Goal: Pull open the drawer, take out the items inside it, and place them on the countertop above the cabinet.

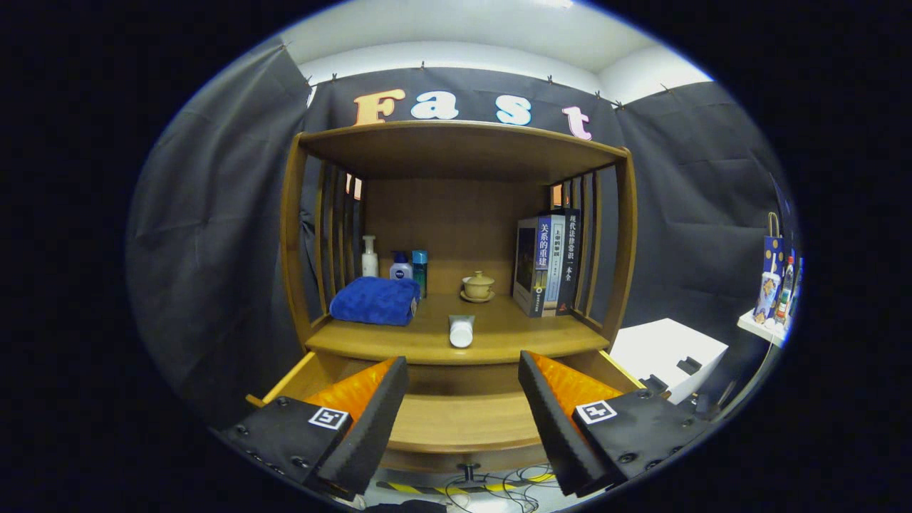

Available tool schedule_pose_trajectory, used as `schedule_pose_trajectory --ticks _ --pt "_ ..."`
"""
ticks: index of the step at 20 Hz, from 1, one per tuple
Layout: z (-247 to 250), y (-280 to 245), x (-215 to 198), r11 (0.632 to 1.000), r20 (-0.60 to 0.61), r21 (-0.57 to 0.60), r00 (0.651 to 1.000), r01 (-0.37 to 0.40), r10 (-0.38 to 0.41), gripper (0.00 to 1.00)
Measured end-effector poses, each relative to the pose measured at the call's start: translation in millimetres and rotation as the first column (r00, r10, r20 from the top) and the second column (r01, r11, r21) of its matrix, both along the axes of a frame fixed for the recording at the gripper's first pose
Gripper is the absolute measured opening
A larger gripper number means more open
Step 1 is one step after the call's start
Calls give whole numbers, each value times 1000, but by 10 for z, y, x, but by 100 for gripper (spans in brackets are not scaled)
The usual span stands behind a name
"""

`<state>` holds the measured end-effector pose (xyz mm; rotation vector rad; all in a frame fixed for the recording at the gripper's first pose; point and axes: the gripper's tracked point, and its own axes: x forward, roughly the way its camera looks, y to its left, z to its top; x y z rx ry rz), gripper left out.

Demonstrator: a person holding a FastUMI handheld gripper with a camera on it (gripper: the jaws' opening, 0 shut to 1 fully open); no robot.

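Gripper (462,420) hovering with fingers spread wide, gripping nothing | drawer (456,420) standing pulled out beneath them, its wooden floor looking bare | white tube (461,331) lying at 12 o'clock on countertop (513,335), likely already taken out | blue towel (375,301) sitting at 11, books (548,263) at 1.

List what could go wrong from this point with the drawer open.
1. The white tube lies on its side at the countertop's front edge; a nudge could roll it off into the open drawer.
2. The gripper is open and holds nothing, its fingers over the drawer; lifting carelessly could knock the countertop's lip.
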<state>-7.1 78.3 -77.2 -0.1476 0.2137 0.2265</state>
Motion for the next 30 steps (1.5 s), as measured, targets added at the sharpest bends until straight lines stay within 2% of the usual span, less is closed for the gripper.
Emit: schedule_pose_trajectory --ticks 11,22,28,30 --pt "-676 -312 -398 996 -80 76 996 51 -45 100" --pt "-1266 -358 -364 997 -162 -30 984 65 -69 100" --pt "-1392 -207 -272 997 -180 -56 982 44 -54 100" --pt "-1401 -207 -251 998 -182 -58 982 38 -48 96"
